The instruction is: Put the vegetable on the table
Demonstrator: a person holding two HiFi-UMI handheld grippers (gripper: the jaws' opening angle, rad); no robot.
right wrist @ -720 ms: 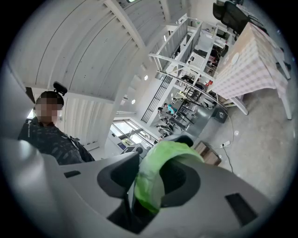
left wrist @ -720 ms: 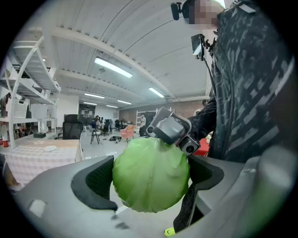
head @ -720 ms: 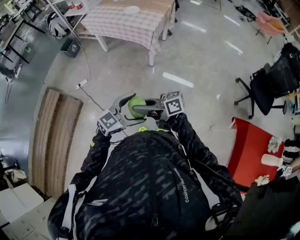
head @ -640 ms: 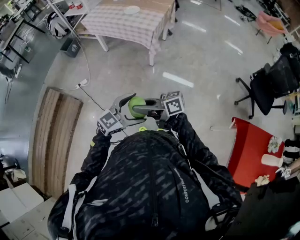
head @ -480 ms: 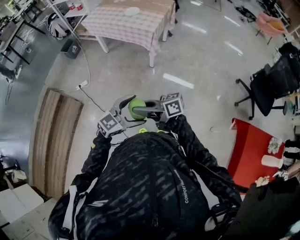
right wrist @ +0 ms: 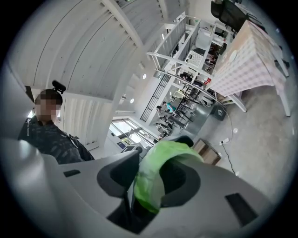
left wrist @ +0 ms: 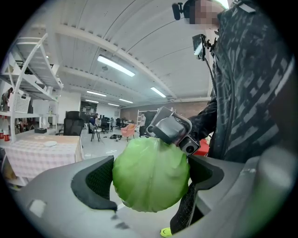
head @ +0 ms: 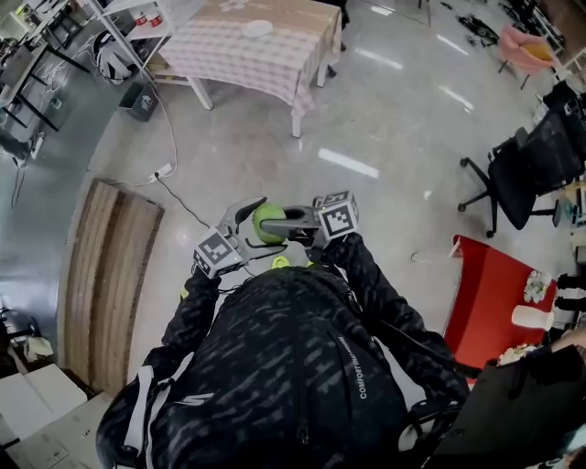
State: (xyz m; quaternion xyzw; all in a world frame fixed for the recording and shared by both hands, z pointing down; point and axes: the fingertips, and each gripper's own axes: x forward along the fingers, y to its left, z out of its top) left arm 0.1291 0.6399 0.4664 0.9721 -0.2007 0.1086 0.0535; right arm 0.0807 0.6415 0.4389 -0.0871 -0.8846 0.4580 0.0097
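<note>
A round green cabbage [head: 268,222] hangs at chest height in front of the person, held between both grippers. My left gripper [head: 252,220] has its jaws spread wide, and the pads [left wrist: 98,179] press on both sides of the cabbage [left wrist: 151,174]. My right gripper [head: 279,223] comes in from the right and is shut on a fold of cabbage leaf [right wrist: 148,179]. The table [head: 302,41], covered with a checked cloth, stands far ahead across the floor. A white plate [head: 259,28] lies on it.
A wooden pallet [head: 105,266] lies on the floor at left, with a cable and plug [head: 163,168] beyond it. Black office chairs [head: 526,165] and a red board [head: 490,293] are at right. Metal shelving [head: 128,23] stands left of the table.
The person has moved a little forward towards the table. The cabbage stays held between both grippers in the same way.
</note>
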